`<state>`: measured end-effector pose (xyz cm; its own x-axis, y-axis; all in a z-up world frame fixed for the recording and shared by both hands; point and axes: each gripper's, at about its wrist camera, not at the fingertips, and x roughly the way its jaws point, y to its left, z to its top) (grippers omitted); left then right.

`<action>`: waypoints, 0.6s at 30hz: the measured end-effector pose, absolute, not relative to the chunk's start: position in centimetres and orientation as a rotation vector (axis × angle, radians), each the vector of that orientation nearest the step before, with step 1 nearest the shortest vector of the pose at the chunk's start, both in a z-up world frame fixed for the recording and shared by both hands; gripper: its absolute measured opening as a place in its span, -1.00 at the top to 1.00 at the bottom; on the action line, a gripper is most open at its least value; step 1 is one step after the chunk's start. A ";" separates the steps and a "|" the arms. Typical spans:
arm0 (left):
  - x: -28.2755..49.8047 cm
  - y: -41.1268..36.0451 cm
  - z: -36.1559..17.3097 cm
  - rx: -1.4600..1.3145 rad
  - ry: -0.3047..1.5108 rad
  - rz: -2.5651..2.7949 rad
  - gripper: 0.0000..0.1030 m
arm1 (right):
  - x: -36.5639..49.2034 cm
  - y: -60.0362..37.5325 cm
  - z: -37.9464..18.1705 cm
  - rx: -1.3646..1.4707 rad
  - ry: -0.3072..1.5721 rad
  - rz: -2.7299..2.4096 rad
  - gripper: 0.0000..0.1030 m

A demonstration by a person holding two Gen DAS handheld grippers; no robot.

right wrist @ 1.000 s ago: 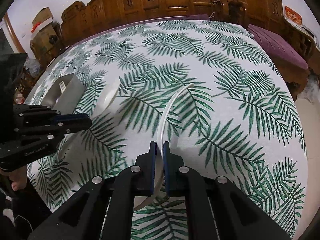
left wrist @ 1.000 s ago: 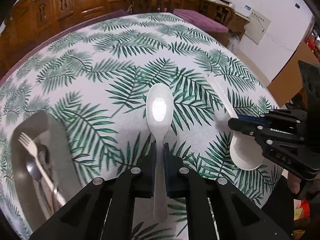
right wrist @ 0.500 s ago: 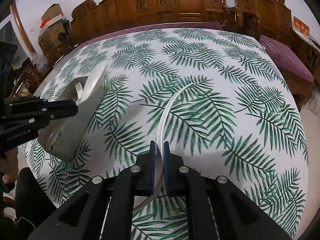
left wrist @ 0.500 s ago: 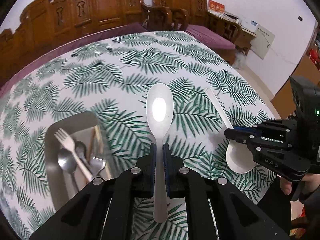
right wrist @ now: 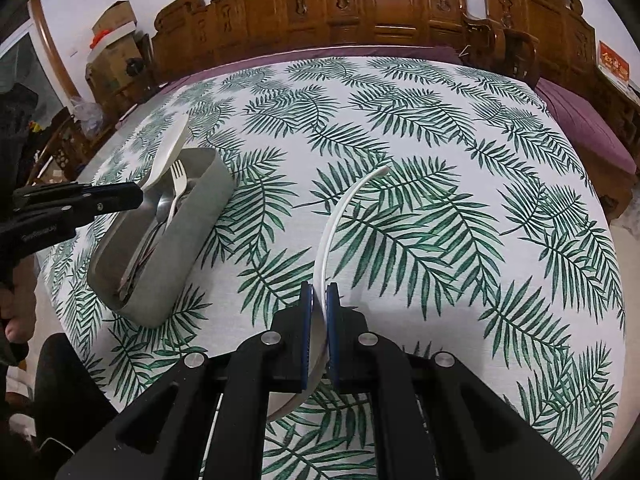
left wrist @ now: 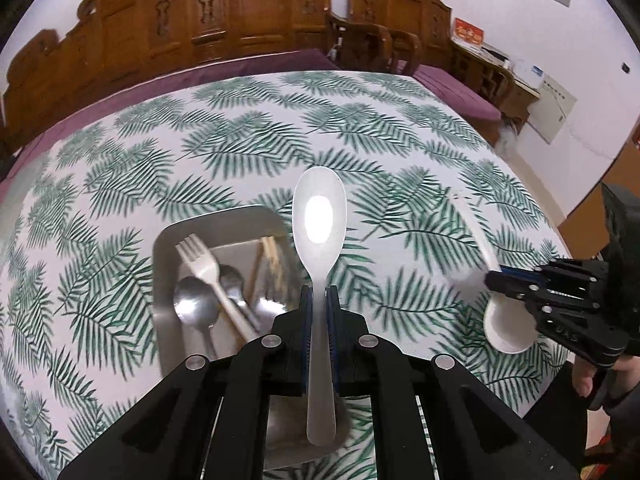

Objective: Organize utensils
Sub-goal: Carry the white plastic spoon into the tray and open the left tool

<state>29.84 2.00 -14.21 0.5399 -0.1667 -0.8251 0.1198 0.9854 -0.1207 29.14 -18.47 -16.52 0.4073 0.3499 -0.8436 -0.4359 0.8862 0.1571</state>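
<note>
Left wrist view: metal tray [left wrist: 164, 280] sits on the leaf-print tablecloth [left wrist: 240, 144], toward the near-left part of the table. Tray contents: white plastic fork [left wrist: 208, 276], a steel spoon [left wrist: 194, 304], a second steel spoon partly under the fork, and what look like wooden chopsticks [left wrist: 266, 258]; further items blurred.

Left gripper [left wrist: 319, 300] is clamped on the handle of a white spoon [left wrist: 319, 220]. Spoon is level, bowl pointing away, held in the air with its bowl over the tray's far right corner.

To the right in the same view, the right gripper [left wrist: 494, 278] pinches the handle of a white ladle [left wrist: 508, 330], with the round bowl low and near the table's near edge. Ladle handle partly motion-blurred.

Right wrist view: tray [right wrist: 200, 216] lies toward the table's left edge, with the fork [right wrist: 178, 184] inside. The left gripper [right wrist: 136, 198] holds the white spoon [right wrist: 166, 156] above the tray's far end. At centre, the right gripper [right wrist: 319, 304] is closed on the ladle's [right wrist: 340, 216] curved handle, whose tip arcs up and away over the cloth. I cannot tell if the ladle touches the table.
</note>
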 end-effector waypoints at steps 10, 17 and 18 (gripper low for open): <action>30.4 6.2 -16.9 -0.105 1.039 -0.093 0.88 | 29.0 -17.6 -16.9 -0.091 1.047 0.516 0.83; 30.8 6.5 -18.9 -0.122 1.078 -0.084 0.88 | 29.0 -17.4 -16.9 -0.091 1.050 0.518 0.83; 30.9 6.5 -19.1 -0.122 1.082 -0.083 0.88 | 29.0 -17.4 -16.9 -0.092 1.051 0.517 0.83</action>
